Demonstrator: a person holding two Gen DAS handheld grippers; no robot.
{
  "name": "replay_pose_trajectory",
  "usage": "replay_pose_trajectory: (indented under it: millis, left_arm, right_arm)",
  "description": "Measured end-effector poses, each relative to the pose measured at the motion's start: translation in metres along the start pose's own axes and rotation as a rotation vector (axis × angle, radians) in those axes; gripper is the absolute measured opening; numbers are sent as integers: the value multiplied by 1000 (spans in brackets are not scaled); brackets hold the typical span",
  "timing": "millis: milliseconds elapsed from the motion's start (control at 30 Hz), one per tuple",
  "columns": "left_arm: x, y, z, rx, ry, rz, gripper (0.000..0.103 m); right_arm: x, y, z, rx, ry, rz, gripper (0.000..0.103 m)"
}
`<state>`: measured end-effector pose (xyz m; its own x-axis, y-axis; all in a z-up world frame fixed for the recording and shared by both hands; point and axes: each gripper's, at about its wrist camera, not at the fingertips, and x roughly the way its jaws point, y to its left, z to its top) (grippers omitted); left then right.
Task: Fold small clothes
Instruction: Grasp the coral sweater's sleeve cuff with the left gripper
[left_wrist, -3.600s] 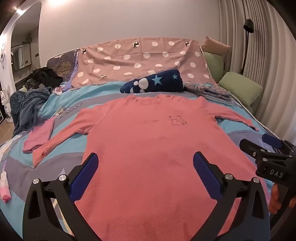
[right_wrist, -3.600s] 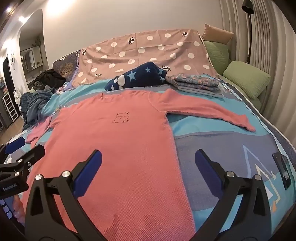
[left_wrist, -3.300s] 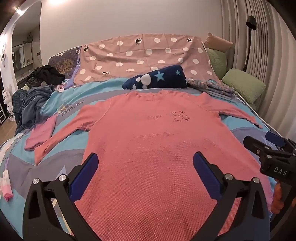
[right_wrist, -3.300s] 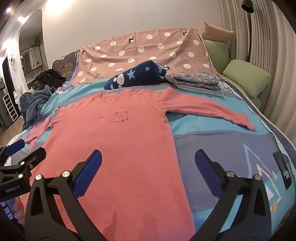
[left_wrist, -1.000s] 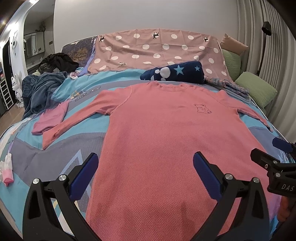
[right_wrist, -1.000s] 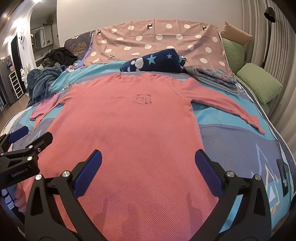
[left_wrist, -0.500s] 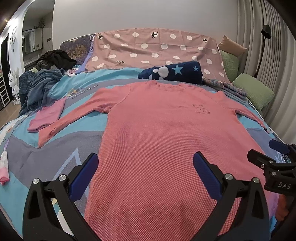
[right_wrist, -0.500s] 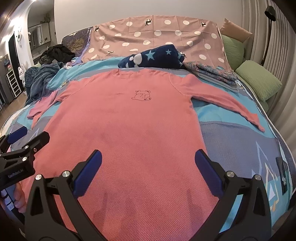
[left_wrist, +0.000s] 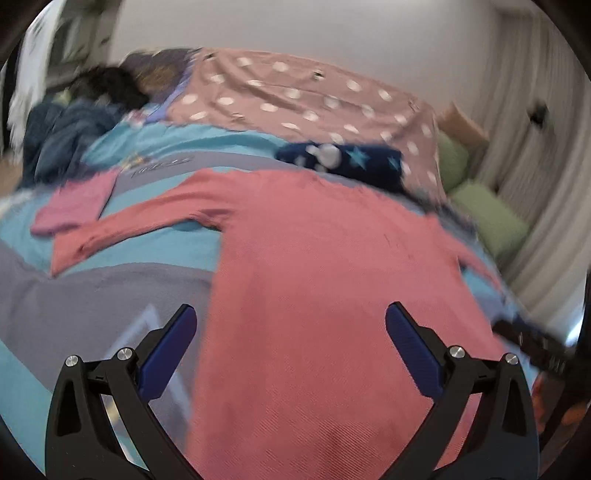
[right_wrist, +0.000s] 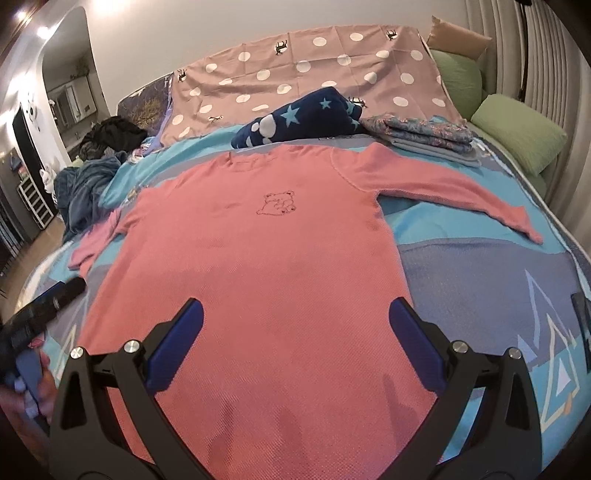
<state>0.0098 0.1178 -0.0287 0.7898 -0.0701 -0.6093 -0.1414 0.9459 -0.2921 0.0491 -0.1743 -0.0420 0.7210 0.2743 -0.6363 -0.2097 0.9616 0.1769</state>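
shirt: pink long-sleeved knit shirt (right_wrist: 258, 258) with a small bear outline on the chest, spread flat and face up on the bed, neck toward the headboard, hem toward me, both sleeves stretched out sideways
shirt vs my right gripper: right gripper (right_wrist: 295, 328) hovers over the hem end; both blue pads sit over the lower body of the shirt, right pad close to the shirt's right side edge
shirt vs my left gripper: left gripper (left_wrist: 291, 332) hovers over the lower left side; shirt's left edge runs between my fingers, left pad over bare cover, right pad over pink fabric
right jaws: spread wide, nothing between them
left jaws: spread wide, nothing between them; this view is motion-blurred
contact: cannot tell whether either gripper touches the fabric
bed cover: turquoise and grey patterned bedspread (right_wrist: 480, 280) under the shirt
left of shirt: small pink folded garment (left_wrist: 74, 206) just beside the left sleeve cuff
beyond collar: navy blanket roll with stars and white spots (right_wrist: 299, 114) just past the neckline
beside roll: folded stack of floral patterned cloth (right_wrist: 424, 136) near the right shoulder
headboard end: dusty-pink sheet with white polka dots (right_wrist: 314, 62)
far right: green pillows (right_wrist: 517, 129) along the wall side
far left: heap of dark blue and black clothes (right_wrist: 92, 166) at the bed edge
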Motion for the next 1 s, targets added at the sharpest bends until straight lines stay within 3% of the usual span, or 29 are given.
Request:
replay_pose_trajectory:
  millis: [67,200,267,367,467,600,667,700,767,800,900,1000]
  left_arm:
    - [7,42,15,-118,-5,20,102]
    - [32,144,29,-372,8,170,102]
    - [44,190,29,-500,34,203,102]
    - [61,254,23,-717,59,155,100]
    - [83,302,16,-924,60,93,92]
    - [104,342,7,-1104,37,100,86]
    - [111,356,8,-1145,3,121,83]
    - [113,360,11,-1148,-11,135,76]
    - [119,369,19,-1136,-34,151,40]
    - [121,370,20,-1134,-34,138,8]
    - [116,366,40,-1102,-76,116,3]
    - [98,320,99,-872,-165,100,4]
  right_arm:
    - [0,0,5,-14,-13,-9,101]
    - [5,0,16,-39,-17,-30,101]
    - [9,-2,21,-35,-19,-48,101]
    - [17,-5,30,-22,-19,-74,101]
    - [28,-5,39,-7,-13,-95,101]
    - [40,-3,46,-2,2,-99,101]
    - [46,0,49,-17,9,-99,101]
    - [47,2,50,-28,10,-100,101]
    - [50,6,52,-59,4,-112,101]
    - [51,7,52,-66,0,-119,101]
    - [54,8,55,-77,-4,-123,101]
    - [57,6,57,-72,-3,-115,101]
